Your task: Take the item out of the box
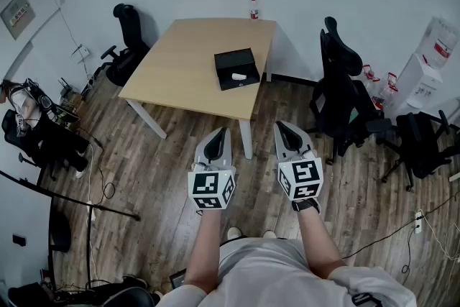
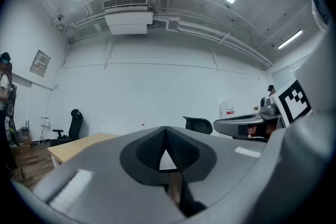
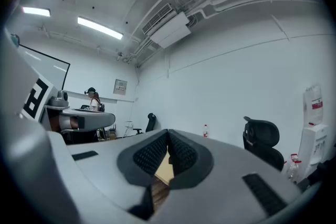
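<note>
An open black box [image 1: 236, 68] lies on the wooden table [image 1: 187, 72] near its right edge, with a small white item [image 1: 239, 76] inside it. Both grippers are held in front of the person, well short of the table and above the floor. My left gripper [image 1: 218, 135] is shut with nothing in it; its jaws meet at the tips in the left gripper view [image 2: 166, 129]. My right gripper [image 1: 281, 127] is also shut and empty, its tips touching in the right gripper view [image 3: 168, 134]. Neither gripper touches the box.
A small bottle [image 1: 254, 8] stands at the table's far edge. Black office chairs stand to the right [image 1: 341, 86], at the far left [image 1: 128, 47] and further right [image 1: 424, 140]. Cables and gear lie on the wood floor at left [image 1: 43, 129].
</note>
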Tool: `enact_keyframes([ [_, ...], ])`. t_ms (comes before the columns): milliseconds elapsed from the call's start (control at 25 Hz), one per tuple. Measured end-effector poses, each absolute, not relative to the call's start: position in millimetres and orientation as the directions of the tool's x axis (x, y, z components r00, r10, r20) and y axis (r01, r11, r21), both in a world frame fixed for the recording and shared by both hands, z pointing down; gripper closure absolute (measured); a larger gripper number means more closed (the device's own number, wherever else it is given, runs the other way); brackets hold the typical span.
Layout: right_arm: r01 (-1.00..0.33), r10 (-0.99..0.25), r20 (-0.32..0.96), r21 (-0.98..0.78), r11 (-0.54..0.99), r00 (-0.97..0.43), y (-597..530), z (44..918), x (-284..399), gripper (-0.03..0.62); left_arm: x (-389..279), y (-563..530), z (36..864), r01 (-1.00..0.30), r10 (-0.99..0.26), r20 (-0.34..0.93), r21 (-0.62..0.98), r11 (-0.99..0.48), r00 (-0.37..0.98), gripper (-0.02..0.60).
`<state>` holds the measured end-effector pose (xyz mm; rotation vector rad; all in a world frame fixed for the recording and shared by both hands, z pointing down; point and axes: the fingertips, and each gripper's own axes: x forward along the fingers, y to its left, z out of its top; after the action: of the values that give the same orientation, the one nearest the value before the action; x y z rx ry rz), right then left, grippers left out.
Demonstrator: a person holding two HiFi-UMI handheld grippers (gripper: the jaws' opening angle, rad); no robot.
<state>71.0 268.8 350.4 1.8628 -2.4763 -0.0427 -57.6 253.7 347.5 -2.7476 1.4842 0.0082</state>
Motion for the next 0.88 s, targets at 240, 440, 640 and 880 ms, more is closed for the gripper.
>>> enact_keyframes([
  [240,-0.958,-0.958,-0.003,0.022,0.287,-0.287,275,350,93,0.582,-34,261,348,-0.840,-0.840,-0.009,-0.022,-0.542,0.542,0.578],
  [440,-0.957,-0.958,-0.007,-0.027,0.288,-0.288,281,359,104,0.582,-25,269,355,-0.846,-0.847,0.017,-0.033,-0.532,0.531,0.578],
  [640,-0.955,-0.955,-0.017,-0.028,0.297,-0.296,277,359,106,0.580,-22,258,347,-0.850,-0.851,-0.003,-0.033,-0.525,0.526,0.578],
  [880,-0.956,-0.956,-0.002,0.000,0.293,-0.293,256,372,105,0.580,-20,233,365,-0.846,-0.846,-0.006,-0.015,-0.532,0.532,0.578],
])
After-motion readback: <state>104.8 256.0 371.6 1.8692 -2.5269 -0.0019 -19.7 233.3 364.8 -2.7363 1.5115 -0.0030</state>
